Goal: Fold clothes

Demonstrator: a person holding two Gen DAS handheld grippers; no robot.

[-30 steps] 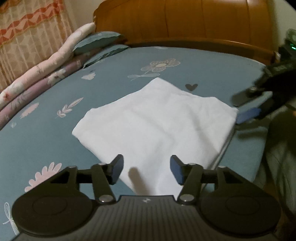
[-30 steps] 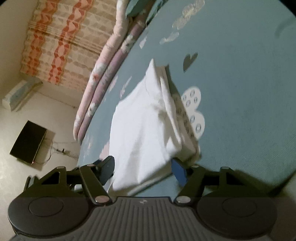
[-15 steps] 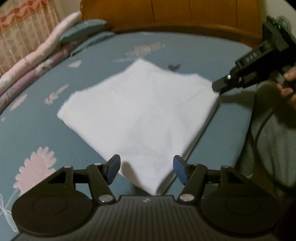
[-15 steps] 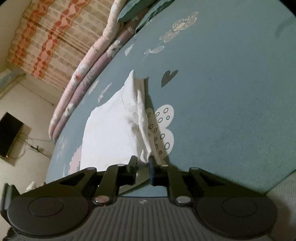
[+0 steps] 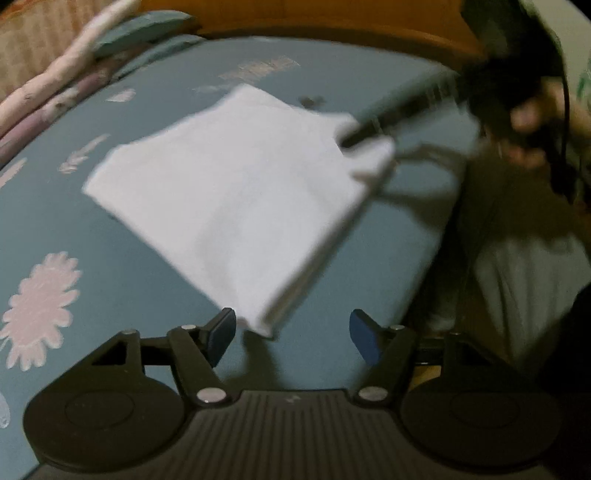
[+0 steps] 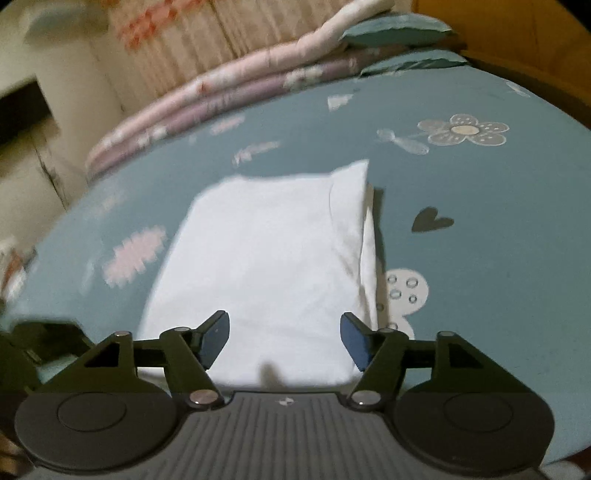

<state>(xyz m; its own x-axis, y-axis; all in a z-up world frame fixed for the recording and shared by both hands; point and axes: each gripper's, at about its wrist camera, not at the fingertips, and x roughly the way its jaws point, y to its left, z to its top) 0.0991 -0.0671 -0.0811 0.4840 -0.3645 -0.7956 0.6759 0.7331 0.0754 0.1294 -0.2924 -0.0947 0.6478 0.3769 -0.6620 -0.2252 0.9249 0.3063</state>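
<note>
**Folded white garment on the bed, both grippers spread**

We see a folded white garment [image 5: 236, 192] lying flat on the teal bedsheet [image 5: 122, 273], which carries flower and heart prints. A rolled pink-and-lilac quilt [image 6: 207, 96] and teal pillows [image 6: 395, 29] sit along the far edge, with the wooden headboard [image 5: 332, 18] behind.

Left gripper [image 5: 291, 332]: jaws have just been opening and stand spread. The garment's near corner points toward the gap but stops ahead of the blue pads [image 5: 221, 332]; no pad presses on it. Released.

Right gripper [image 6: 284, 339]: jaws have just been opening and stand wide apart over the garment's near edge. Cloth shows between the fingers [image 6: 354, 339], yet no pad clamps it. Released.

In the left wrist view the right gripper is a dark blur at the garment's right corner, held by a hand [image 5: 528, 129]; we cannot tell whether it touches there. The garment's right side shows stacked layers in the right wrist view.
</note>
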